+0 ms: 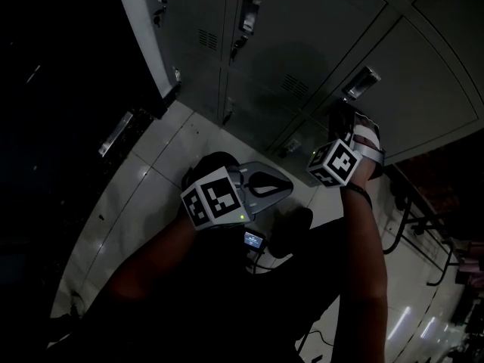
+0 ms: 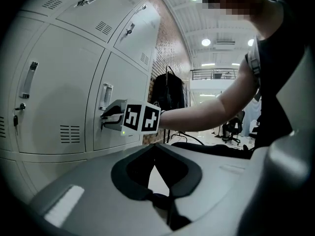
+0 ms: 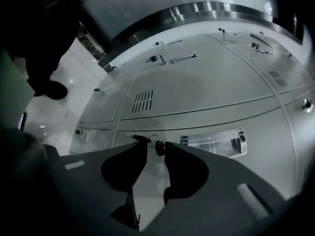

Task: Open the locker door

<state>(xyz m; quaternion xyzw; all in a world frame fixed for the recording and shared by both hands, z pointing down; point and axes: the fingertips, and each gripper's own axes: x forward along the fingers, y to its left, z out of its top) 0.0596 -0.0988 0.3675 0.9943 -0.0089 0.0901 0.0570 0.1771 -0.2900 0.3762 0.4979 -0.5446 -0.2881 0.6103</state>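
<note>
The grey locker door [image 3: 206, 117] fills the right gripper view, with a clear recessed handle [image 3: 214, 142] and a lock to the handle's left. A key on a small ring [image 3: 158, 146] hangs from that lock. My right gripper [image 3: 155, 147] stands open, its tips to either side of the hanging key without pressing on it. In the left gripper view, the right gripper [image 2: 110, 117] is up against the door just below the handle [image 2: 105, 96]. My left gripper [image 2: 155, 156] is held back from the lockers, shut on nothing. The dim head view shows both grippers, right [image 1: 344, 123] and left [image 1: 266, 186].
More grey lockers [image 1: 265, 44] with vents and handles surround the door. Pale floor tiles [image 1: 144, 180] run along their base. A dark garment on a rack [image 2: 167, 90] stands beyond the locker row, and office chairs [image 2: 231, 129] sit further off.
</note>
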